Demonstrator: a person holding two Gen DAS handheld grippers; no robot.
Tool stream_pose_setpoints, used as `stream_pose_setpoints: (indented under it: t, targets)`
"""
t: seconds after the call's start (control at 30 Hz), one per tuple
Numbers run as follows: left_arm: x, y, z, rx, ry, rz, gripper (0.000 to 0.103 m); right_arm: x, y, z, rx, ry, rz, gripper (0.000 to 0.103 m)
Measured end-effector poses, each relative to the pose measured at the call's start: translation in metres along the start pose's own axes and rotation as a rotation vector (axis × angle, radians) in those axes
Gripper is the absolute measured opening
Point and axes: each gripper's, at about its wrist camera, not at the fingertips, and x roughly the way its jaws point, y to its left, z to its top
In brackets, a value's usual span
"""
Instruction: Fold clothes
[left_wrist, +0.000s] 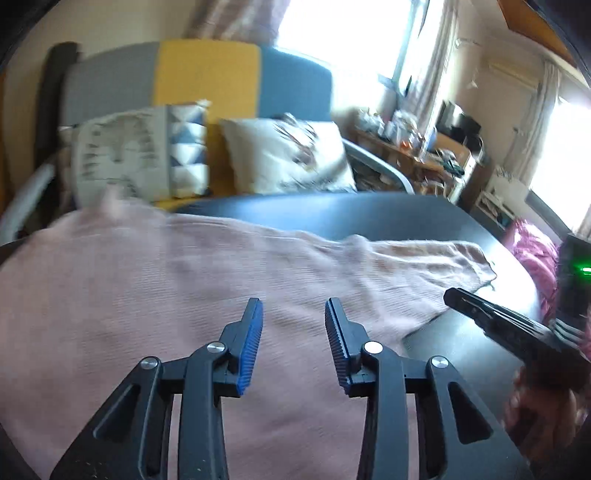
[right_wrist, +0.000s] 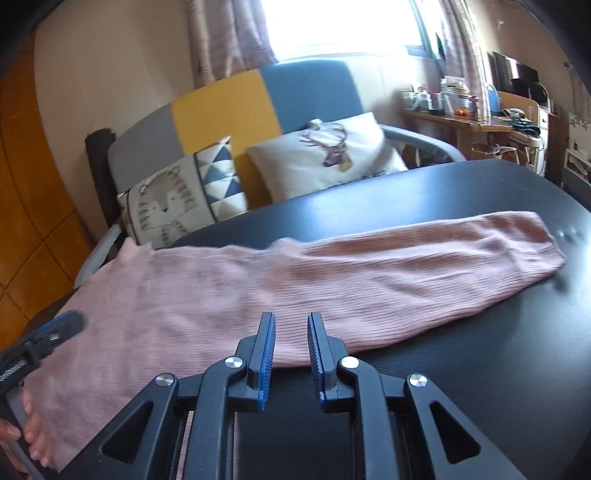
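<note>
Pink ribbed knit fills the space under my left gripper (left_wrist: 293, 317), whose jaws stand well apart with nothing between them, above the body of the sweater (left_wrist: 147, 295). My right gripper (right_wrist: 291, 332) has its jaws apart too, though less so, and holds nothing; its tips sit at the near hem where the body meets the sleeve (right_wrist: 424, 266). The sweater lies flat on the black table (right_wrist: 480, 369), the sleeve stretched out to my right with its cuff well short of the far edge. Past the table stand the sofa (right_wrist: 306, 85) and its cushions (right_wrist: 332, 155).

The garment lies spread and not yet squared into a packet, so folds remain to be made, as I judge it.

Risks from here, as I see them:
- The knit is thick and slack. A pinch at the hem could take only the top layer, and the fold would drag the lower one askew.
- The table looks slick. Pulling one side alone may slide the whole sweater instead of folding it.
- Both views are blurred by motion, so closing now could miss the edge or bunch the cloth.
- My two grippers are near each other and could collide.
</note>
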Motion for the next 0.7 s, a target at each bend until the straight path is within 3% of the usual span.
stream_pose_setpoints:
  t: [0.2, 0.23, 0.3, 0.57, 0.7]
  targets:
    - [0.077, -0.011, 0.017, -0.116, 0.102, 0.011, 0.037, -0.010, -0.060, 0.013, 0.072, -0.008, -0.020, 0.017]
    - [0.087, -0.010, 0.019, -0.137, 0.121, 0.009, 0.049, -0.010, -0.063, 0.014, 0.071, -0.007, -0.014, 0.017]
    - [0.089, -0.012, 0.018, -0.124, 0.107, -0.080, 0.074, 0.001, -0.065, 0.020, 0.060, 0.013, 0.009, 0.018]
    - [0.092, -0.028, 0.012, -0.031, 0.104, 0.011, 0.075, 0.077, -0.032, 0.066, -0.099, 0.093, 0.044, 0.018]
    - [0.101, -0.035, 0.008, 0.023, 0.117, 0.082, 0.072, 0.117, -0.027, 0.075, -0.173, 0.199, 0.023, 0.013]
